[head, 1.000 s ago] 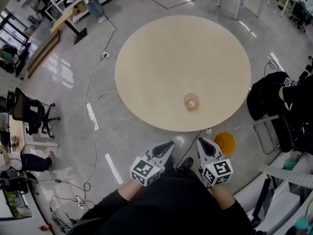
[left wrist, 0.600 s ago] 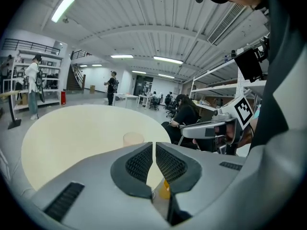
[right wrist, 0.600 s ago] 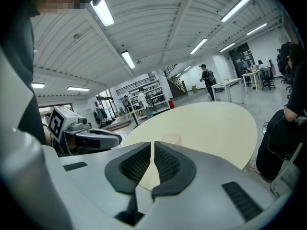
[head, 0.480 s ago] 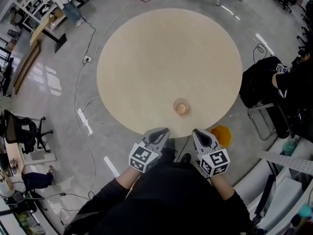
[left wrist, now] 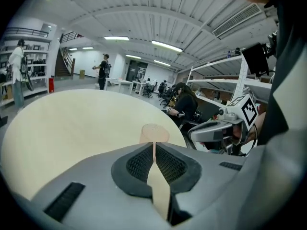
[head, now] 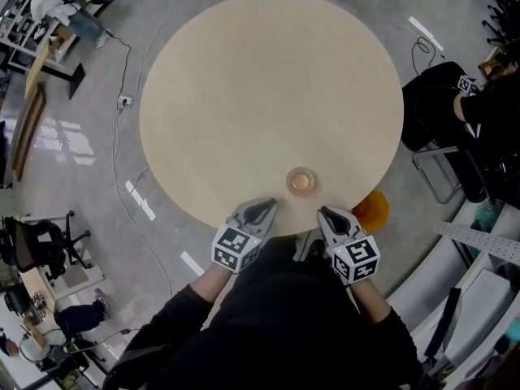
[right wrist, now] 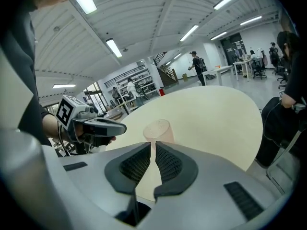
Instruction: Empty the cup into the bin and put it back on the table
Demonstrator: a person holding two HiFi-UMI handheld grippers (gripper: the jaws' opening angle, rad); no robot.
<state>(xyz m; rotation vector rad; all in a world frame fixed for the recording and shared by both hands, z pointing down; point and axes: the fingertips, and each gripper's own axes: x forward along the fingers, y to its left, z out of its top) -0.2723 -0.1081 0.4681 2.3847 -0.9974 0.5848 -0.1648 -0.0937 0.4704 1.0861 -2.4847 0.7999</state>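
Note:
A clear cup [head: 301,182] with something orange inside stands upright near the front edge of the round beige table [head: 268,88]. It shows as a pale cup [left wrist: 153,132] in the left gripper view and as a cup [right wrist: 159,130] in the right gripper view, just beyond each pair of jaws. My left gripper [head: 262,209] is shut and empty at the table's front edge, left of the cup. My right gripper [head: 329,215] is shut and empty, front-right of the cup. An orange bin [head: 372,210] sits on the floor right of the right gripper, partly hidden under the table.
A person in black sits on a chair [head: 443,128] at the table's right. Cables and white tape marks [head: 140,200] lie on the grey floor at the left. An office chair [head: 36,246] stands at far left. White shelving [head: 479,242] is at the lower right.
The view has closed in on the table. Both grippers have moved forward from over the floor to the table's front edge, now flanking the cup. The cup has not moved.

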